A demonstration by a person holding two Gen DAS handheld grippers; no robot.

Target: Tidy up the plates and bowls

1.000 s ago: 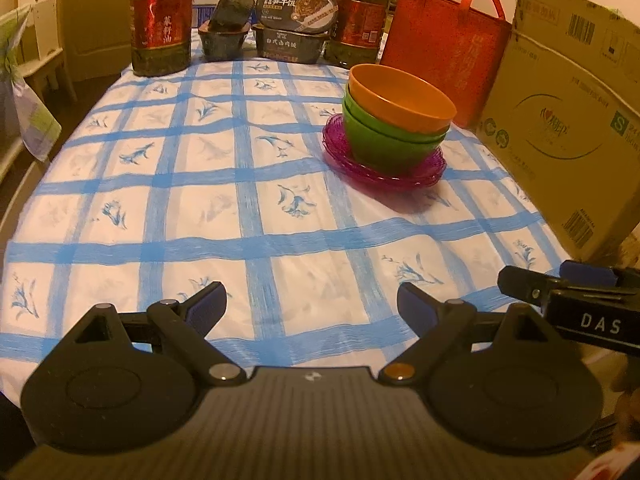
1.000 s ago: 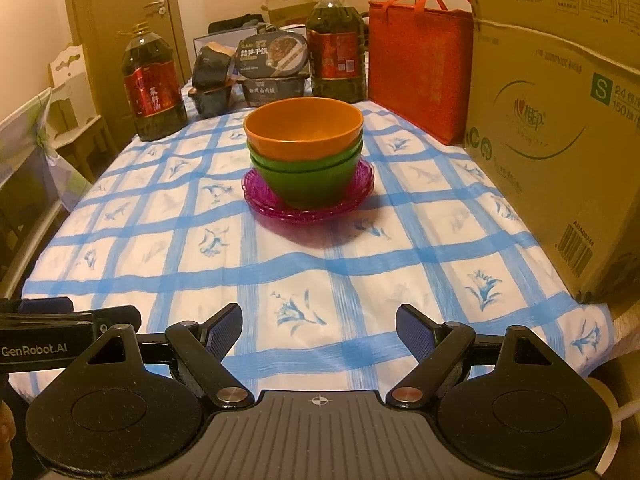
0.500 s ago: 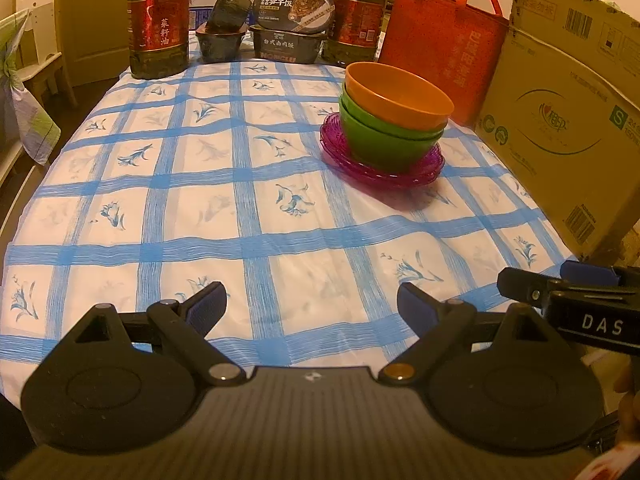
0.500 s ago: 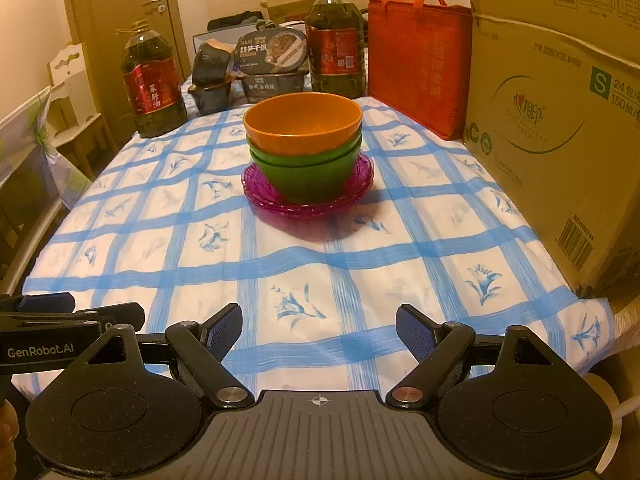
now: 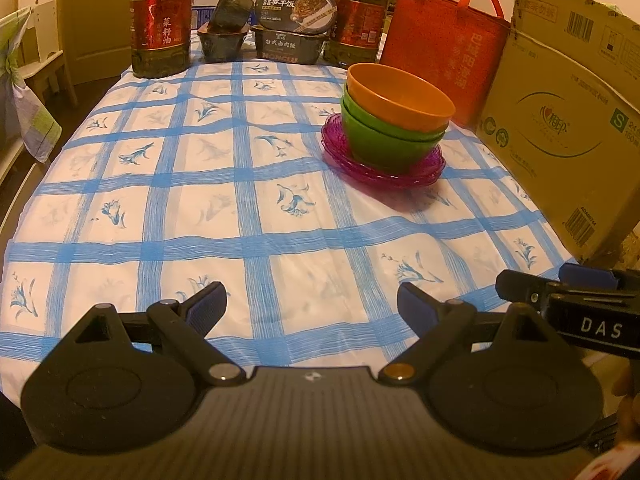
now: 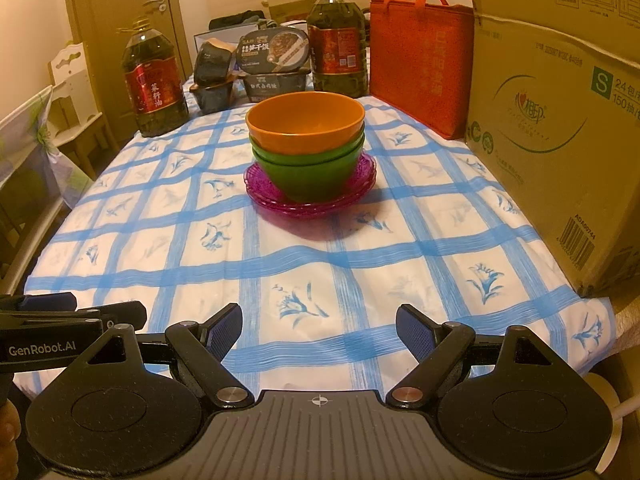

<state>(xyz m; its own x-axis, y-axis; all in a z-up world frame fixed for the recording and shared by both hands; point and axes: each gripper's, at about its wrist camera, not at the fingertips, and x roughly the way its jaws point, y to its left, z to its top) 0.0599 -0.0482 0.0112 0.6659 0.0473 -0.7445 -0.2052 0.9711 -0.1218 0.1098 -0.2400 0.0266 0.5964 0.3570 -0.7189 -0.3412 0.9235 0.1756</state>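
Observation:
An orange bowl [image 5: 400, 98] is nested on green bowls [image 5: 384, 144], which stand on stacked purple plates [image 5: 384, 172] right of the table's middle. The same stack shows in the right wrist view: orange bowl [image 6: 306, 122], green bowls [image 6: 308, 172], purple plates [image 6: 312, 200]. My left gripper [image 5: 312, 306] is open and empty over the near table edge, well short of the stack. My right gripper [image 6: 318, 330] is open and empty, also near the front edge, facing the stack. Each gripper shows at the edge of the other's view.
Two large oil bottles [image 5: 162, 24] [image 5: 360, 12] and dark food boxes [image 5: 294, 36] stand at the far edge. A red bag [image 5: 444, 52] and a big cardboard box [image 5: 568, 120] line the right side. A chair [image 5: 28, 60] is at the left.
Both grippers have drifted slightly forward toward the stack; the bowls look a little nearer. Jaws stay open. The bowls and plates have not moved.

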